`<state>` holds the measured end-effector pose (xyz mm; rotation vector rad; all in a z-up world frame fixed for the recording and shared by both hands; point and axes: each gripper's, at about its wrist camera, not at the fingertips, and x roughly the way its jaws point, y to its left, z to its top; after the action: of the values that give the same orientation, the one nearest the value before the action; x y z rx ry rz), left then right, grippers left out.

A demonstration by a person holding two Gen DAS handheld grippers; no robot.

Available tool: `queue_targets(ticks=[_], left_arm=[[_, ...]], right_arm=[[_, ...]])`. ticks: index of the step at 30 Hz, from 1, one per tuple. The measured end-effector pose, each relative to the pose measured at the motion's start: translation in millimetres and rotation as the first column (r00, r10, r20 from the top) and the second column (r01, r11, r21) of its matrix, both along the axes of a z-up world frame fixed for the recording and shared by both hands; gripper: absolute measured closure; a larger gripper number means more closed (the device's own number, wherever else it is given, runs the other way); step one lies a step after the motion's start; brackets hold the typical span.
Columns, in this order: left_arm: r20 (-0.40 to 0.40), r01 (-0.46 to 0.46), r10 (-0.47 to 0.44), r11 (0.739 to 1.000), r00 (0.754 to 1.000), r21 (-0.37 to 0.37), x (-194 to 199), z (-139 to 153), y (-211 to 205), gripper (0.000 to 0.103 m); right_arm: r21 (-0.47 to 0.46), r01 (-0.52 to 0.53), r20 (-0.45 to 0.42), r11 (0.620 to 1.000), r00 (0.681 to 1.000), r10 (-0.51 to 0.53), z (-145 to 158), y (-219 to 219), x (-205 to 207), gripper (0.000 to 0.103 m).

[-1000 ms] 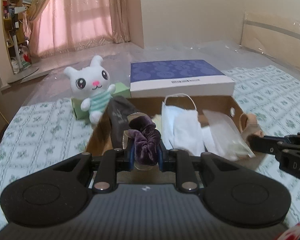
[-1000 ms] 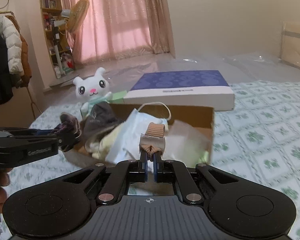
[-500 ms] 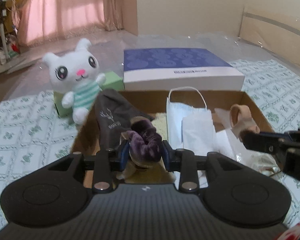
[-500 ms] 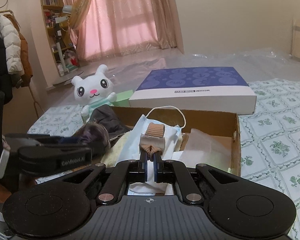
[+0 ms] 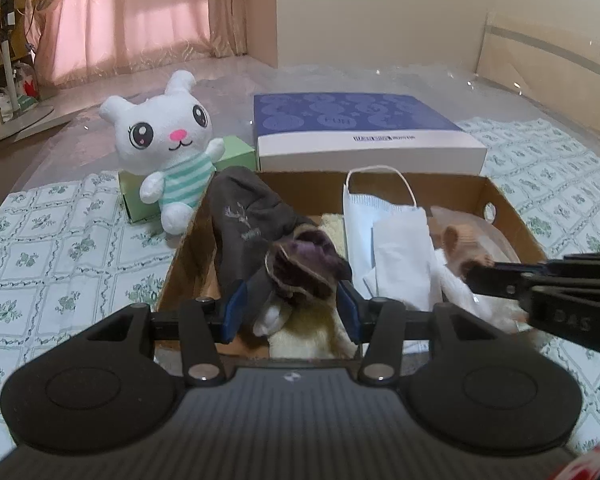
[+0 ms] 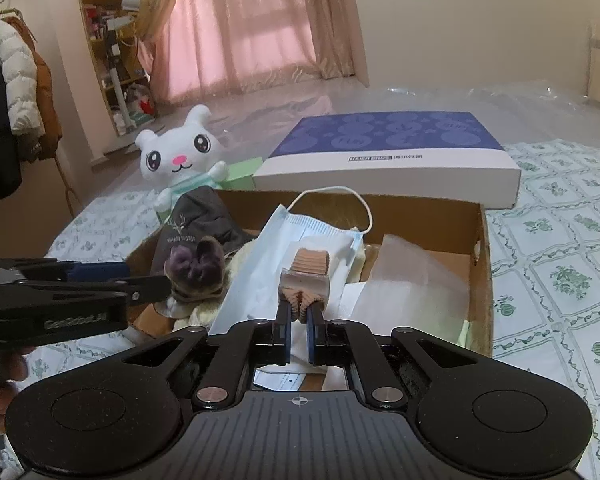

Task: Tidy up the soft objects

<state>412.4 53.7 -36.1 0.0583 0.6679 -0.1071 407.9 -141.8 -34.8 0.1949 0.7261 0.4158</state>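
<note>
Scrunchie (image 5: pixel 306 264) purple velvet, between just-opening left jaws, right jaws clamped on beige sock (image 6: pixel 306 280).

The right gripper (image 6: pixel 299 314) pinched a beige band (image 6: pixel 309 276) above the cardboard box (image 6: pixel 482 280), where a face mask (image 6: pixel 300 240) lay, while the left gripper (image 6: pixel 156 280), jaws just parted, reached a purple scrunchie (image 6: pixel 196 270).
</note>
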Motion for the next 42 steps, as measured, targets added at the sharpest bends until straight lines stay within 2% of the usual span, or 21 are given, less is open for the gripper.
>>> queue_targets(ticks=[4,6,7,8,10,14,17,27,35,42], left_arm=[[-0.026,0.012,-0.012,1.000,1.000,0.006,-2.6,-1.7,-3.1,0.057],[-0.035,0.015,-0.015,1.000,0.999,0.003,-3.7,-2.7,-4.0,0.057],[-0.038,0.015,-0.015,1.000,0.999,0.002,-4.6,-3.1,-4.0,0.057],[-0.044,0.014,-0.014,1.000,0.999,0.000,-5.2,-3.1,-3.8,0.057],[-0.049,0.010,-0.011,1.000,0.999,-0.007,-7.3,-2.4,-3.4,0.056],[-0.057,0.000,-0.001,1.000,0.998,-0.014,-13.2,-0.3,-2.0,0.053],[-0.062,-0.002,0.001,1.000,0.998,-0.013,-18.0,2.3,-2.6,0.047],[-0.059,-0.002,0.002,1.000,0.998,-0.008,-42.0,19.3,-9.1,0.045],[-0.052,-0.028,0.027,1.000,0.998,-0.010,-81.4,40.4,-9.9,0.042],[-0.057,-0.058,0.058,0.998,0.997,0.011,-124.5,56.5,-12.5,0.040]], right_arm=[[-0.012,0.001,0.004,1.000,1.000,-0.001,-2.6,5.8,3.7,0.096],[-0.019,0.004,-0.001,1.000,1.000,-0.004,-4.8,8.0,5.7,0.089],[-0.021,0.003,-0.003,1.000,1.000,-0.003,-5.7,8.3,6.2,0.076],[-0.023,0.000,-0.006,1.000,1.000,0.000,-6.4,8.5,6.0,0.059],[-0.030,0.004,0.001,1.000,1.000,-0.004,-6.9,8.0,2.6,0.044],[-0.037,0.001,-0.009,0.999,1.000,-0.001,-5.7,4.1,-4.5,0.041],[-0.037,-0.002,-0.020,0.999,1.000,0.001,-4.5,0.8,-10.2,0.040],[-0.013,-0.003,-0.014,1.000,1.000,0.002,14.0,-9.3,-34.9,0.033],[0.031,0.015,0.005,0.999,1.000,-0.015,37.7,-25.0,-66.9,0.026],[0.033,0.024,0.013,0.999,1.000,-0.025,56.8,-34.8,-105.0,0.024]])
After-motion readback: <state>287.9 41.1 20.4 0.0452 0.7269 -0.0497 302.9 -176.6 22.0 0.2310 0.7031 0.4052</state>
